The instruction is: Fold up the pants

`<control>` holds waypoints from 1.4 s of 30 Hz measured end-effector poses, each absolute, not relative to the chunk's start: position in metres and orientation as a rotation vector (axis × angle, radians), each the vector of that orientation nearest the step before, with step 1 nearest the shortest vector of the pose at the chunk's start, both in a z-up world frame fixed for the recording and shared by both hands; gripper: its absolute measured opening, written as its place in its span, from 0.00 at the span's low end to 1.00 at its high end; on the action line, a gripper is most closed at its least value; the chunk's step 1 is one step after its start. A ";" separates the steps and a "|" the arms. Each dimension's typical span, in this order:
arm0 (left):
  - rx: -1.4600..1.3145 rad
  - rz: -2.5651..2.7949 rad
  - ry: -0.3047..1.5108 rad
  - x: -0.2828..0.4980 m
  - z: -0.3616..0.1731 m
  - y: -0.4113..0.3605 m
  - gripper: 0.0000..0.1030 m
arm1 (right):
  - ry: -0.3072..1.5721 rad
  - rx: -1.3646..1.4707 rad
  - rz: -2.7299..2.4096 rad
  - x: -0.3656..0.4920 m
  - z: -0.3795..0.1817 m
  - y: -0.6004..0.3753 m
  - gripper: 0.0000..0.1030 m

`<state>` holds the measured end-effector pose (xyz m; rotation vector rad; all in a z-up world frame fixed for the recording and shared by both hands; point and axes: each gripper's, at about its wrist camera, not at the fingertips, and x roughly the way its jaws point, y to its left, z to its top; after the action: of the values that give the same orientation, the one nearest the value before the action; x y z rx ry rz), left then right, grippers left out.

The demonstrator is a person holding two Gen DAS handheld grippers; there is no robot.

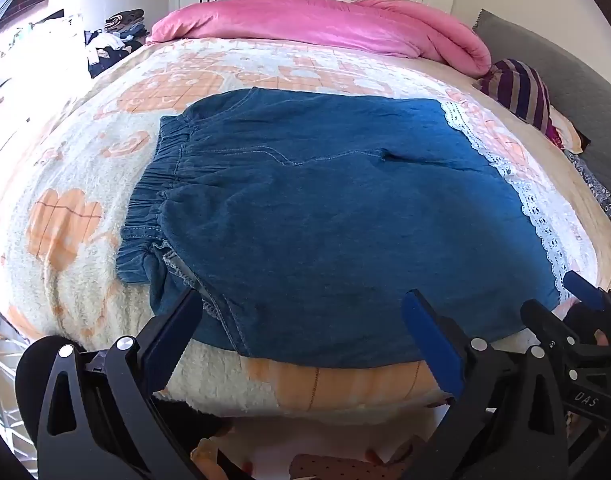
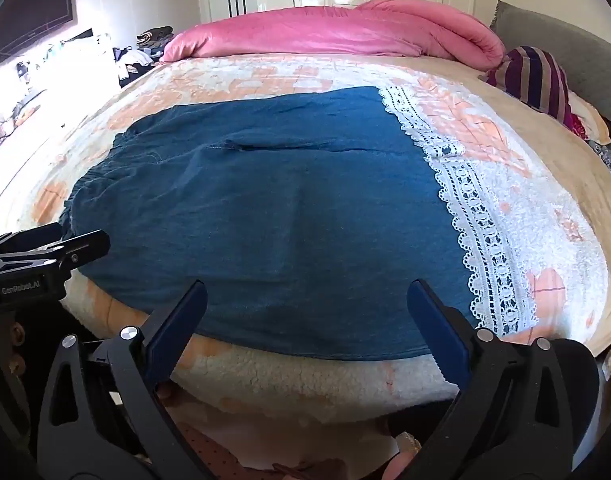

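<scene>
On the bed [image 1: 85, 184] lie blue pants [image 1: 325, 208], flat; left hand-held gripper [image 1: 305, 312] and right hand-held gripper [image 2: 307, 300] gape wide, empty.

Blue denim pants [image 1: 325, 208] with white lace hem [image 2: 481, 216], cream-and-peach heart-print blanket [image 1: 65, 216], pink duvet [image 1: 325, 20], purple-striped pillow [image 2: 537, 80]

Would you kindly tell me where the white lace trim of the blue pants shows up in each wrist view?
Left wrist: lace trim runs down the right side, along the pants' right edge.
Right wrist: lace trim sits right of centre, larger.
Shared landmark: the pink quilt at the far end of the bed.
</scene>
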<state>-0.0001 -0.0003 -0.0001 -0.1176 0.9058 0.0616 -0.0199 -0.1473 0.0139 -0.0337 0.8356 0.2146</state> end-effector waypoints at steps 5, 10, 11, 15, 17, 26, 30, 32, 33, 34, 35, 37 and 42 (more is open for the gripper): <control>-0.127 0.059 0.909 0.000 -0.001 0.000 0.96 | 0.840 -0.041 0.211 -0.019 0.017 -0.149 0.92; -0.129 0.063 0.913 0.002 -0.002 -0.002 0.96 | 0.841 -0.051 0.204 -0.015 0.020 -0.152 0.92; -0.136 0.055 0.905 0.001 0.002 0.003 0.96 | 0.844 -0.049 0.204 -0.013 0.022 -0.155 0.92; -0.138 0.055 0.905 0.000 0.002 0.002 0.96 | 0.826 -0.059 0.187 -0.022 0.018 -0.148 0.92; -0.136 0.050 0.905 0.000 0.001 0.002 0.96 | 0.824 -0.062 0.186 -0.023 0.018 -0.147 0.92; -0.134 0.045 0.902 0.000 0.003 0.001 0.96 | 0.823 -0.064 0.186 -0.023 0.018 -0.147 0.92; -0.133 0.045 0.898 -0.001 0.003 0.001 0.96 | 0.823 -0.064 0.185 -0.023 0.017 -0.147 0.92; -0.133 0.045 0.898 -0.002 0.004 0.001 0.96 | 0.824 -0.064 0.185 -0.023 0.017 -0.146 0.92; -0.133 0.046 0.898 -0.002 0.004 0.001 0.96 | 0.823 -0.065 0.185 -0.023 0.017 -0.147 0.92; -0.134 0.046 0.898 -0.002 0.004 0.001 0.96 | 0.822 -0.066 0.185 -0.023 0.017 -0.146 0.92; -0.134 0.045 0.898 -0.002 0.004 0.001 0.96 | 0.823 -0.064 0.186 -0.023 0.017 -0.147 0.92; -0.134 0.045 0.898 -0.002 0.004 0.001 0.96 | 0.823 -0.065 0.185 -0.023 0.017 -0.147 0.92; -0.134 0.044 0.898 -0.002 0.004 0.001 0.96 | 0.825 -0.064 0.184 -0.024 0.016 -0.147 0.92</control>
<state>-0.0015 0.0014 0.0041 -0.1338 0.8977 0.0441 -0.0235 -0.1468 0.0165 -0.0636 0.8247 0.1839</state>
